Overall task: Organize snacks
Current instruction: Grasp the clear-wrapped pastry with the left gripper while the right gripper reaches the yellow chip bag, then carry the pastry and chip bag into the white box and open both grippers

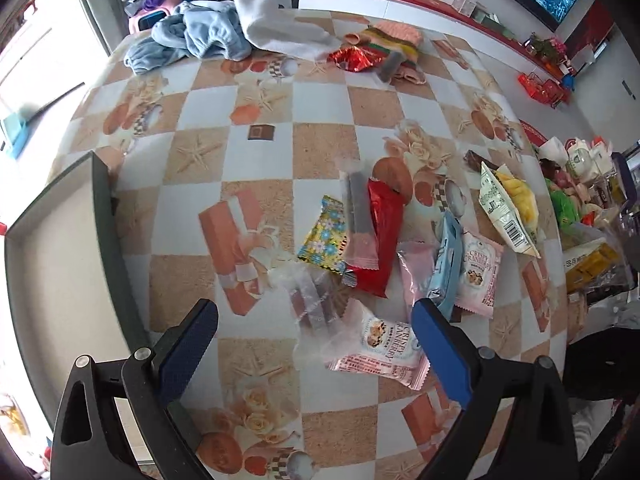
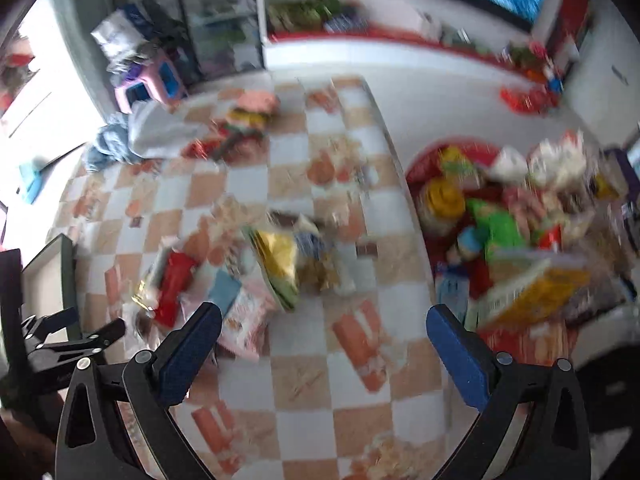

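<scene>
Left gripper (image 1: 316, 326) is held spread and empty above the pink cranberry packet (image 1: 376, 350), lying crosswise just right of centre; right gripper (image 2: 324, 330), likewise spread, is seen farther off.

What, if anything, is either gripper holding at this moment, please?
Nothing. The left gripper and right gripper both stand open and empty above the snacks.
</scene>
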Tool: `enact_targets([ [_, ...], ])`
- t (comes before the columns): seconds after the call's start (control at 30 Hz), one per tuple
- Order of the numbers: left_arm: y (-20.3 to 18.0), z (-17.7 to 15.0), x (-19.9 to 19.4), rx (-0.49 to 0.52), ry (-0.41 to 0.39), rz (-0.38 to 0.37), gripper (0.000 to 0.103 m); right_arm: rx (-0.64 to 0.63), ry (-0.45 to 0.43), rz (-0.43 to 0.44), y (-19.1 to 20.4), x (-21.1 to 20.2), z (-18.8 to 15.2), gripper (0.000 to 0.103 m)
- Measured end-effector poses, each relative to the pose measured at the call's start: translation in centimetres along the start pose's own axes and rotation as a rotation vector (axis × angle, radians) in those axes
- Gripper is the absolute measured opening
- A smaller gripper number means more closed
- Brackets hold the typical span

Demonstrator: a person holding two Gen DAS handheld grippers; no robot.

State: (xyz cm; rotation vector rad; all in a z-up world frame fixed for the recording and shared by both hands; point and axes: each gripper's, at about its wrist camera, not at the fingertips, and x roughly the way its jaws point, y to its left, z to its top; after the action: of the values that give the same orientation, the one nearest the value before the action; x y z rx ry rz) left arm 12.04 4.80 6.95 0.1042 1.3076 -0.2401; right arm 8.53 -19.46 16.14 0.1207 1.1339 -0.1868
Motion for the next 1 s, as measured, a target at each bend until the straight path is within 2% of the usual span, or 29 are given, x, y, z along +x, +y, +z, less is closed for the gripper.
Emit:
enact_targets([
  [0.07,-0.5,-0.2,0.4,0.018,0.01,0.013,0.094,-0.077,0.009,0.02,0.5,1.3,0.5,0.103],
  [0.13,-0.7,-0.3,1.0,0.01,0.033,0.021,0.088,-0.135,0.075,0.046,0.7,3.6,0.9,0.103],
  [0.23,-0.8,-0.4,2.3,-0.006,0.061,0.053,0.08,-0.171,0.114,0.081,0.8,6.1,1.4,0.103],
  [0.43,-0.6,-0.3,3.5,-0.054,0.069,0.072,0.076,-0.138,0.183,0.118,0.5,11.0,2.7,0.103],
  [0.57,-0.9,-0.3,4.4,-0.046,0.103,0.095,0.076,-0.15,0.302,0.109,1.0,14.8,3.0,0.103],
  [0.67,-0.8,-0.1,4.5,-0.074,0.098,0.106,0.076,-0.179,0.29,0.104,1.5,15.5,3.3,0.103],
  [0.73,-0.8,0.1,4.6,-0.087,0.099,0.104,0.069,-0.189,0.284,0.117,1.9,15.7,3.6,0.103],
  [0.83,-0.8,0.3,5.6,-0.087,0.159,0.118,0.042,-0.216,0.317,0.138,2.7,16.5,3.5,0.103],
  [0.87,-0.7,0.4,6.0,-0.083,0.177,0.127,0.031,-0.228,0.336,0.135,2.9,16.8,3.4,0.099],
  [0.9,-0.7,0.4,6.2,-0.081,0.184,0.131,0.031,-0.239,0.348,0.132,3.1,17.1,3.2,0.076],
  [0.93,-0.6,0.4,6.2,-0.083,0.18,0.131,0.031,-0.251,0.366,0.133,3.2,17.3,3.0,0.063],
  [1.0,-0.5,0.3,6.0,-0.085,0.179,0.128,0.031,-0.245,0.368,0.15,3.2,17.3,2.9,0.062],
])
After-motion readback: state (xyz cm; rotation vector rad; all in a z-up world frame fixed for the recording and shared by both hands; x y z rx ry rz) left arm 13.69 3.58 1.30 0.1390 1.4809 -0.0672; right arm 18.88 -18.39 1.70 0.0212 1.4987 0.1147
